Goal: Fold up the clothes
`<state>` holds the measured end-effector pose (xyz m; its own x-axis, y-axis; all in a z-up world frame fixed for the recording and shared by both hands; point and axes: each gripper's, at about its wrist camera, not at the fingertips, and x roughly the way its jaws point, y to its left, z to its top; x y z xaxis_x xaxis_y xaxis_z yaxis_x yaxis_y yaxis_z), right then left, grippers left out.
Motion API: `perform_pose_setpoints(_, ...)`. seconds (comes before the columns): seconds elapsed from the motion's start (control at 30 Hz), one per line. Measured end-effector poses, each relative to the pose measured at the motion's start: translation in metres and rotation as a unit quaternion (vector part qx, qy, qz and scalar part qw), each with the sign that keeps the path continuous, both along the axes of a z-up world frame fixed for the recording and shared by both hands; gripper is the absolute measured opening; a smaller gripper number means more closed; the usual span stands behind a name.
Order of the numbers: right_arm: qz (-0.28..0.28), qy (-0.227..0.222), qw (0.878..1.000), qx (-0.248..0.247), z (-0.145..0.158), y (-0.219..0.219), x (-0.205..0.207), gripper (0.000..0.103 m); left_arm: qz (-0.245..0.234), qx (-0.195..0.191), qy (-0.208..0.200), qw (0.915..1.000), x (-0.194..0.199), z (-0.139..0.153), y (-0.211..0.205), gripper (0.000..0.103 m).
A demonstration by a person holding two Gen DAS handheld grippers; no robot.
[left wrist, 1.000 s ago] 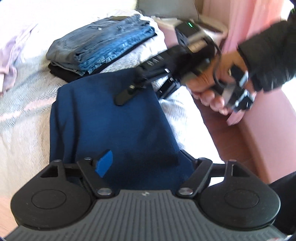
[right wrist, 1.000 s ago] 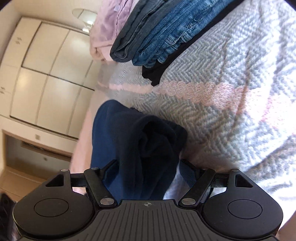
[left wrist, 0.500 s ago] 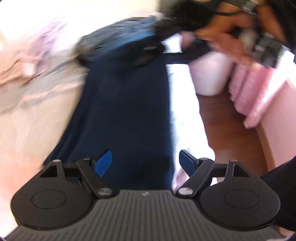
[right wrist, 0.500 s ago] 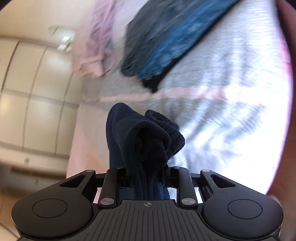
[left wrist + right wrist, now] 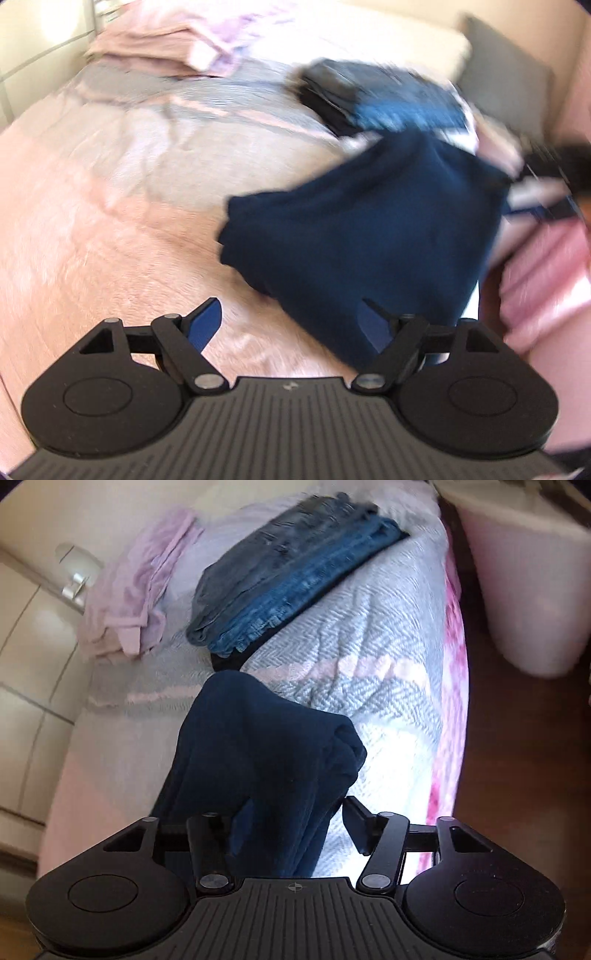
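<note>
A navy blue garment (image 5: 369, 229) lies bunched on the bed, right of centre in the blurred left wrist view. My left gripper (image 5: 291, 306) is open just above its near edge, and its right finger (image 5: 373, 325) overlaps the cloth. In the right wrist view a thick fold of the navy garment (image 5: 258, 757) runs between the fingers of my right gripper (image 5: 297, 805). That gripper is open: the fold rests against the left finger, and a gap shows beside the right finger (image 5: 356, 821). The right gripper (image 5: 546, 184) appears only as a blur at the far right.
Folded jeans (image 5: 291, 576) are stacked on a dark garment at the back of the grey herringbone blanket (image 5: 369, 635). Crumpled lilac clothes (image 5: 136, 590) lie left of them. Pink bedspread (image 5: 92, 221) fills the left. The bed edge, wood floor (image 5: 517, 775) and a pale tub (image 5: 524, 590) are at right.
My right gripper shut on the navy fold half a second ago and has now spread open. The left gripper swung left, staying open. The garment is now bunched shorter on the bed.
</note>
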<state>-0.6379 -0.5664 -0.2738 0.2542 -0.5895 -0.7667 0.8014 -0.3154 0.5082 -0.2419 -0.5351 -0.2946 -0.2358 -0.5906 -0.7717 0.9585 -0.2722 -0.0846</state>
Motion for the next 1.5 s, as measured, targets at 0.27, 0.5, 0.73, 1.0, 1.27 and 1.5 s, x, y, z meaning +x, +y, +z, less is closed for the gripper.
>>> perform_pose_setpoints(0.27,0.240,0.191,0.948,-0.086,0.046,-0.015,0.077,0.088,0.080,0.079,0.118,0.9867,0.017,-0.029,-0.045,0.085)
perform_pose_setpoints(0.5,0.427,0.208,0.877,-0.070,0.008,-0.092,0.100,0.088,0.120,0.114,0.164,0.9725,0.018,-0.056,-0.084,0.078)
perform_pose_setpoints(0.73,0.463,0.196,0.863,-0.055,-0.030,-0.149,0.095,0.061,0.134,0.131,0.145,0.9716,0.017,-0.081,-0.125,0.073)
perform_pose_setpoints(1.0,0.377,0.086,0.922,-0.032,-0.029,-0.177,0.056,0.050,0.144,0.133,0.159,0.9676,0.025,-0.083,-0.122,0.075)
perform_pose_setpoints(1.27,0.375,0.137,0.916,-0.017,-0.010,-0.149,0.040,0.050,0.121,0.069,0.112,0.9838,0.029,-0.035,-0.089,0.073)
perform_pose_setpoints(1.5,0.398,0.222,0.888,-0.066,0.033,-0.070,0.053,0.050,-0.008,-0.027,0.009,0.9996,0.003,0.002,-0.021,0.079)
